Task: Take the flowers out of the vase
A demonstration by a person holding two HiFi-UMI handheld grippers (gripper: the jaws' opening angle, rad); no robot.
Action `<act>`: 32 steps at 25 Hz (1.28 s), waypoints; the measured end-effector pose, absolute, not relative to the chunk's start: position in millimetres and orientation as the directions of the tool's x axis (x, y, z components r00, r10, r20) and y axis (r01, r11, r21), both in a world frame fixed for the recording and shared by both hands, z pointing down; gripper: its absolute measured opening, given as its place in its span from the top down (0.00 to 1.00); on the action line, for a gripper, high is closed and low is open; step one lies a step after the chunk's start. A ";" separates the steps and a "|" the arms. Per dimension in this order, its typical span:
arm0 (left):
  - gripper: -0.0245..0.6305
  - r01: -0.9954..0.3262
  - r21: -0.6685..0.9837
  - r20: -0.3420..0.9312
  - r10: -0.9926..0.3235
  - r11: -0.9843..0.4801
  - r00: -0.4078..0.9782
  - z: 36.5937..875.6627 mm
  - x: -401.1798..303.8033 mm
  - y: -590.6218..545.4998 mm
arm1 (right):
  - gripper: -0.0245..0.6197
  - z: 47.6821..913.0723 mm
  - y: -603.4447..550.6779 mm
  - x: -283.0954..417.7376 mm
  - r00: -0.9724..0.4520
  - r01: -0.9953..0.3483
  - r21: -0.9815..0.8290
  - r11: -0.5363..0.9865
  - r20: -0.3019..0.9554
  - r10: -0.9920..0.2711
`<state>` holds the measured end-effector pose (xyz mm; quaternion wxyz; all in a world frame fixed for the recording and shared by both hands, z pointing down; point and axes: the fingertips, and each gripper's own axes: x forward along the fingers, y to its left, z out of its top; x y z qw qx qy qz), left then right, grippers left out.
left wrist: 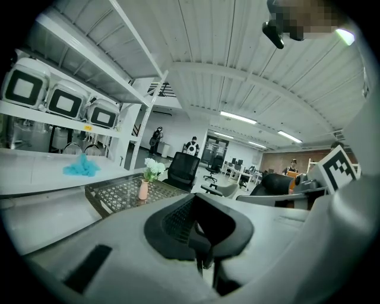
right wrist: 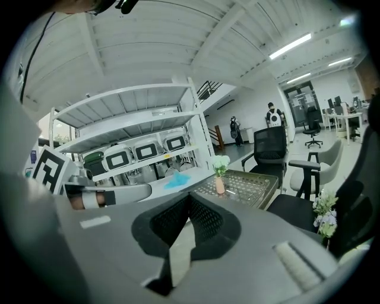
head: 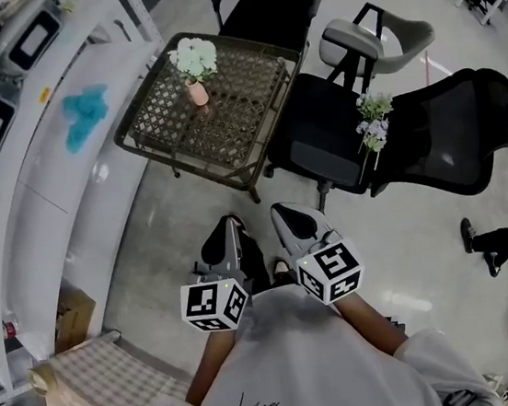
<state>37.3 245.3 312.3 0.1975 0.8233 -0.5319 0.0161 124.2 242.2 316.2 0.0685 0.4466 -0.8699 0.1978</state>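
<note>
Facing the lattice surface (head: 148, 139) from well back

Your left gripper (head: 229, 225) and right gripper (head: 283, 214) are both closed and empty. The pink vase (head: 197, 93) stands upright on that surface with the white flowers (head: 194, 57) in it. A black office chair (head: 315, 138) just beside the surface carries another small bunch (head: 373, 122).

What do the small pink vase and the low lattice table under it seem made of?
Small pink vase: likely matte ceramic, perhaps plastic; smooth, opaque, dull. Low lattice table: woven wicker or metal mesh; open diamond pattern, dark frame.
</note>
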 end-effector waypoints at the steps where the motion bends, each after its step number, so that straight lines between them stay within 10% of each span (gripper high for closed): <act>1: 0.96 -0.882 0.310 0.235 -0.871 -0.355 0.432 312.5 34.6 238.8 | 0.95 316.6 236.1 121.5 -0.593 -0.803 -0.284 0.523 0.296 -0.749; 32: 0.96 -0.848 0.331 0.246 -0.829 -0.415 0.502 315.3 -62.2 6.3 | 0.95 334.5 13.3 0.1 -0.591 -0.806 -0.308 0.505 0.362 -0.721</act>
